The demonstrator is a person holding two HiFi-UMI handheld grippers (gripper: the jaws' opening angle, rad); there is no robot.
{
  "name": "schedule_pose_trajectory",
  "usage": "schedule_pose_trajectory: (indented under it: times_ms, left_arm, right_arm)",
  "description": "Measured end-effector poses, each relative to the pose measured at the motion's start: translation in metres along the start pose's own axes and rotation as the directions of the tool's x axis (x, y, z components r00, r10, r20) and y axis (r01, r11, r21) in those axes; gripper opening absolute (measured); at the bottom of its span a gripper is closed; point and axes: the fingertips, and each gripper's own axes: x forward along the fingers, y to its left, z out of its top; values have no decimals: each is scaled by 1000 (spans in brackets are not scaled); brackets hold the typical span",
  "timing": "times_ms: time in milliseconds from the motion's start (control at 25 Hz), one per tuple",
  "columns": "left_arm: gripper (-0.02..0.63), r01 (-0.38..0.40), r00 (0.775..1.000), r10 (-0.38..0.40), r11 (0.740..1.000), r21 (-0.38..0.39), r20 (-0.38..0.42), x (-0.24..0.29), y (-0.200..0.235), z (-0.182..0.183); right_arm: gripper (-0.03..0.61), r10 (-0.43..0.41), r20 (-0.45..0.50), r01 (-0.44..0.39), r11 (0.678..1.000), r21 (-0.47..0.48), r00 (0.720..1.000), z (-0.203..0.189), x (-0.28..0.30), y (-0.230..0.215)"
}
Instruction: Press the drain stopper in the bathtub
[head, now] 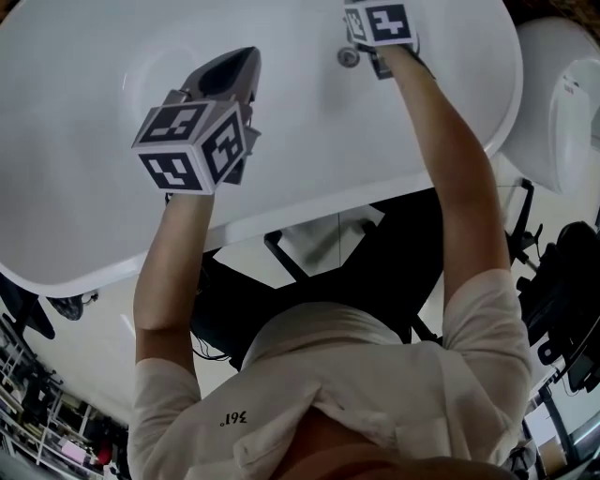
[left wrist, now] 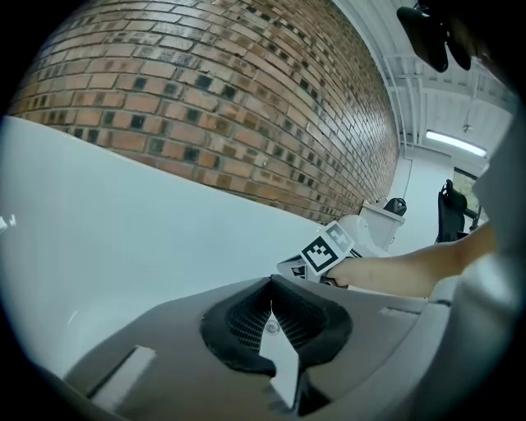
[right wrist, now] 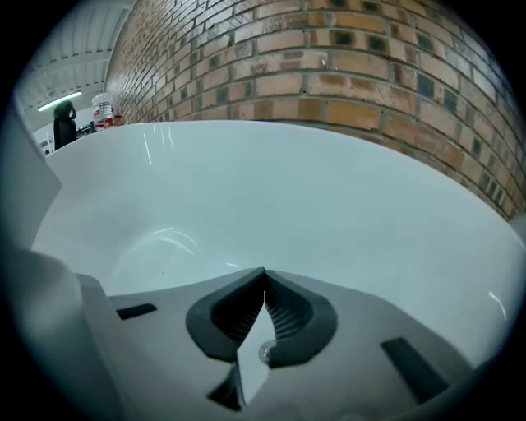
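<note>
The white bathtub [head: 84,216] fills the top of the head view. Its round metal drain stopper [head: 348,56] sits on the tub floor near the top edge. My right gripper [head: 379,24] is just right of the stopper; its marker cube hides the jaws there. In the right gripper view the right gripper [right wrist: 265,271] is shut, empty, and faces the bare tub wall [right wrist: 271,189]; no stopper shows. My left gripper [head: 247,54] hovers over the tub's left part, well away from the stopper. The left gripper [left wrist: 271,281] is shut on nothing.
A white toilet [head: 562,103] stands right of the tub. A brick wall [left wrist: 205,99] runs behind the tub. Dark frame legs [head: 300,253] and cables lie on the floor below the near tub rim [head: 281,211].
</note>
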Motion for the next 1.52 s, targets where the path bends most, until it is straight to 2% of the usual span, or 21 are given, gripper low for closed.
schedule_pose_trajectory:
  times_ms: [120,320,400,520,560,640,800,960,1160,1400,1520]
  left_arm:
    - [6,14,1000,-15,1000,-6,-22,8,-2,-4]
    - [6,58,996,-57,998,14,-69,24,-8,-6]
    - [6,63,995,-61,998,27,-75,29,-10,-5]
    - [6,64,995,-60,997,42,-82,36,-13,-6]
    - [6,64,994,-60,997,40,-93,37,-15,-10]
    - [6,65,991,-62,997,28,-115,39,-15,-17]
    - [6,65,990,-62,998,17,-126,46,-9,-17]
    - [6,66,990,-67,998,-16,-125,52,-6,-20]
    - [6,87,987,-94,995,-57,-128,53,-4,-27]
    - [6,122,977,-126,992,-32,-171,47,-12,-39]
    - [6,159,967,-158,987,-11,-198,45,-26,-44]
  right_arm:
    - [15,6,-64,-6,1000,-4,998,-21,24,-3]
    - [15,72,-140,-76,997,-20,988,-43,61,0]
    - [15,80,-157,-85,996,-28,984,-51,74,-4]
    - [15,148,-147,-153,988,-27,978,-56,98,3]
    - [15,133,-183,-141,990,-30,974,-70,104,0]
    - [15,84,-306,-96,995,-22,948,-112,113,-5]
    - [15,113,-411,-113,993,24,905,-156,135,7]
    - [15,101,-470,-98,995,31,877,-190,148,3]
    - [15,124,-510,-109,992,60,851,-222,164,8]
    - [17,151,-536,-134,988,71,831,-229,168,12]
    - [17,121,-541,-110,993,53,832,-229,165,8]
